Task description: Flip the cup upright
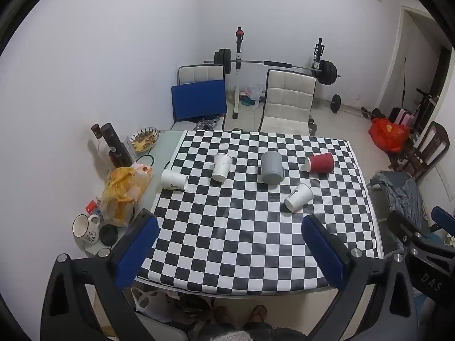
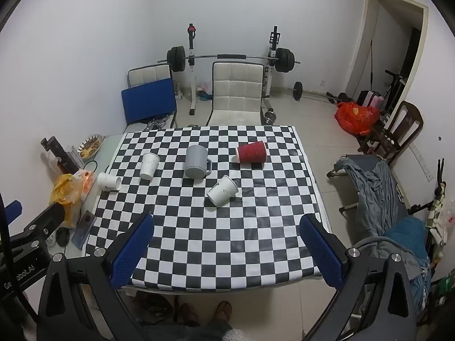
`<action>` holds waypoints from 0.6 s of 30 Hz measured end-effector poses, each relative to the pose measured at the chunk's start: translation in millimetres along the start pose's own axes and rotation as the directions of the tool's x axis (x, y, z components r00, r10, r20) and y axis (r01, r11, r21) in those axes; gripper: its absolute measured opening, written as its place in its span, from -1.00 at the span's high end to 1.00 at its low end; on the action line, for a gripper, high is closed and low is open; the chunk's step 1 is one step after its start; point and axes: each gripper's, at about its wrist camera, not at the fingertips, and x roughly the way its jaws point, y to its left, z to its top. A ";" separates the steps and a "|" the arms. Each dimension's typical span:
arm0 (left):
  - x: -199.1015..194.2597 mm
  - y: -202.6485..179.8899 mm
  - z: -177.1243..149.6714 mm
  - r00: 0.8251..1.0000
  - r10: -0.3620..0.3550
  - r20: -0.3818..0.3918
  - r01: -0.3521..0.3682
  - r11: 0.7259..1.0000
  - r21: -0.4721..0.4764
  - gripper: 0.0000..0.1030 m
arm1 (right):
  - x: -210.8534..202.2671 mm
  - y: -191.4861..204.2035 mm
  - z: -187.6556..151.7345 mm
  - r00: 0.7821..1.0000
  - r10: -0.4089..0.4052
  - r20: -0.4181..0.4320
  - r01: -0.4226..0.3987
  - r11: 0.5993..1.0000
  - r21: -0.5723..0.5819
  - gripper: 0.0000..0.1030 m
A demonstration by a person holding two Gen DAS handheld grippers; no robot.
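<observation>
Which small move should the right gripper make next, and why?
Probably lower the right gripper, which is open and empty above the near table edge, toward the nearest white paper cup. That cup lies on its side on the checkered tablecloth, nearer than the red paper cup or the gray mug.

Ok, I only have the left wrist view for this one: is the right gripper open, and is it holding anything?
Observer: The right gripper is open, fingers wide apart with nothing between them, above the near part of the checkered cloth.
Operator: Anything beside the cloth that my view misses?
Observer: Yes, a dark flat slab, perhaps a phone, lies on the bare table left of the cloth.
</observation>
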 end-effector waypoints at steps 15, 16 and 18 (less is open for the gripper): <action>-9.9 2.3 10.5 1.000 -0.003 0.004 0.003 1.000 -0.006 -1.00 | -0.5 2.9 -0.5 1.000 -0.001 -0.011 0.001 1.000 -0.001 -1.00; -8.9 2.7 8.8 1.000 -0.005 0.004 0.005 1.000 -0.005 -1.00 | -0.5 2.9 -0.5 1.000 -0.001 -0.011 0.001 1.000 -0.002 -1.00; -10.6 3.0 9.1 1.000 -0.003 0.004 0.003 1.000 -0.006 -1.00 | -0.6 2.8 -0.7 1.000 -0.002 -0.011 0.002 1.000 -0.002 -1.00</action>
